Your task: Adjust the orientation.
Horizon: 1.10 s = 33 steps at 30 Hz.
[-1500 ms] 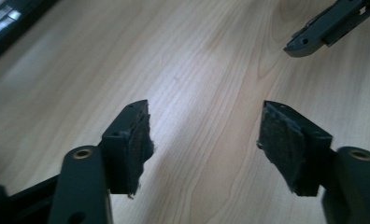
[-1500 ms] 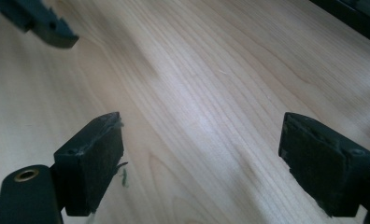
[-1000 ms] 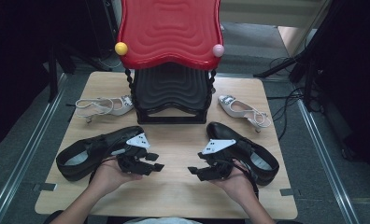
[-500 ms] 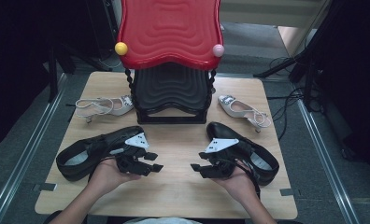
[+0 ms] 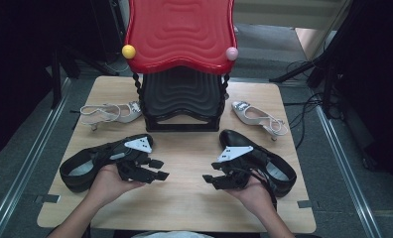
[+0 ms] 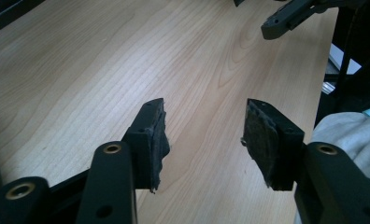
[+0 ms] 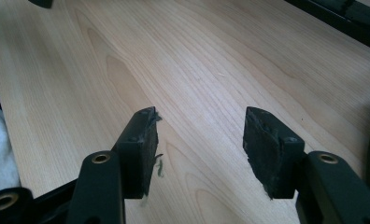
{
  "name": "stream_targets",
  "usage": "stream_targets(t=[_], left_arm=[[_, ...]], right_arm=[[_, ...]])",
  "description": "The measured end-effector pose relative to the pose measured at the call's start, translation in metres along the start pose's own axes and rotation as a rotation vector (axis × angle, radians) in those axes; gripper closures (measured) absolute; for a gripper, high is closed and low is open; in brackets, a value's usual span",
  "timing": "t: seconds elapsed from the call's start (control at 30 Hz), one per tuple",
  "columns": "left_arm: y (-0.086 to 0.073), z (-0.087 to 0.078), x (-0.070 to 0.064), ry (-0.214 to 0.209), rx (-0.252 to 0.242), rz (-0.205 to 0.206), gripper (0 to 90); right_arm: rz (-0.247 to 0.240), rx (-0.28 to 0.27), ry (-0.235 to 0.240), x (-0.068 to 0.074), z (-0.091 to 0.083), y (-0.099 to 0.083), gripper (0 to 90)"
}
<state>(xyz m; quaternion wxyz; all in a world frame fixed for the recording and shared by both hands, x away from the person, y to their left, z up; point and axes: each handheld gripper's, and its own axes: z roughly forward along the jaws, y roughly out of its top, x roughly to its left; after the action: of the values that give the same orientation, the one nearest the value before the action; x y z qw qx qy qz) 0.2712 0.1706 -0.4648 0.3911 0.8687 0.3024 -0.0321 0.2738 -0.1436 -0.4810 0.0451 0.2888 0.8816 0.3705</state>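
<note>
With both the left gripper [image 5: 155,169] and right gripper [image 5: 212,179] held spread and empty above the table [image 5: 184,208], a reach to the nearest black shoe [image 5: 85,161] seems called for next.

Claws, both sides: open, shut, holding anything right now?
Left claw: open, nothing between the jaws, bare table beneath.
Right claw: open, holding nothing, also over the bare table.

Two black shoes lie flat on the worktop in front of the rack [image 5: 182,99]. The left shoe [image 5: 93,161] sits at its front left, toe pointing toward it. The right shoe [image 5: 264,161] sits at its front right, toe likewise nearest the rack, heel toward the person.
</note>
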Motion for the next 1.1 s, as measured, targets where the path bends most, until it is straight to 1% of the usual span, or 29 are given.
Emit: stream_targets(t=[0.03,0.07,0.13,0.2,0.27,0.33,0.4,0.5,0.67,0.8,0.83,0.87,0.93,0.97,1.0,1.1], left_arm=[[0.000,-0.002,0.000,0.002,0.006,0.000,44.5],[0.001,-0.005,0.000,0.007,0.019,-0.004,43.3],[0.001,-0.012,0.000,0.014,0.020,-0.007,44.1],[0.001,-0.019,0.001,0.020,0.019,-0.004,45.9],[0.000,-0.026,0.001,0.031,0.015,-0.002,46.5],[-0.001,-0.033,0.002,0.047,0.023,0.002,47.3],[-0.002,-0.040,0.002,0.052,0.029,0.010,47.8],[-0.004,-0.049,0.004,0.066,0.019,-0.011,47.1],[-0.011,-0.064,0.008,0.094,-0.001,-0.024,46.7],[-0.017,-0.075,0.011,0.136,0.021,-0.021,47.1],[-0.017,-0.075,0.011,0.136,0.021,-0.021,47.2],[-0.020,-0.081,0.013,0.149,0.022,-0.032,47.2],[-0.022,-0.084,0.014,0.156,0.021,-0.032,47.3],[-0.025,-0.089,0.015,0.170,0.024,-0.037,47.7],[-0.027,-0.092,0.016,0.172,0.025,-0.036,47.8],[-0.033,-0.100,0.019,0.190,0.015,-0.058,48.1]], right_arm=[[-0.001,0.002,0.001,0.000,0.000,0.000,46.2],[-0.001,0.001,0.000,-0.001,0.000,0.000,46.2],[0.002,0.000,0.007,-0.002,-0.001,0.000,46.5],[-0.001,-0.002,0.024,-0.003,-0.001,0.001,46.4],[-0.004,0.004,0.025,-0.004,-0.001,0.001,46.4],[-0.003,0.010,0.025,-0.004,0.000,0.002,46.1],[-0.007,0.015,0.025,-0.005,0.001,0.003,45.7],[-0.018,0.025,0.029,-0.005,0.003,0.004,45.4],[-0.027,0.038,0.031,-0.006,0.007,0.005,44.3],[-0.017,0.034,0.042,-0.007,0.007,0.007,44.5],[-0.017,0.034,0.042,-0.007,0.007,0.007,44.5],[-0.024,0.030,0.045,-0.008,0.008,0.008,44.5],[-0.029,0.037,0.047,-0.008,0.009,0.009,44.4],[-0.026,0.040,0.049,-0.007,0.010,0.009,44.3],[-0.032,0.041,0.051,-0.007,0.011,0.010,44.3],[-0.035,0.041,0.058,-0.007,0.013,0.011,44.1]])
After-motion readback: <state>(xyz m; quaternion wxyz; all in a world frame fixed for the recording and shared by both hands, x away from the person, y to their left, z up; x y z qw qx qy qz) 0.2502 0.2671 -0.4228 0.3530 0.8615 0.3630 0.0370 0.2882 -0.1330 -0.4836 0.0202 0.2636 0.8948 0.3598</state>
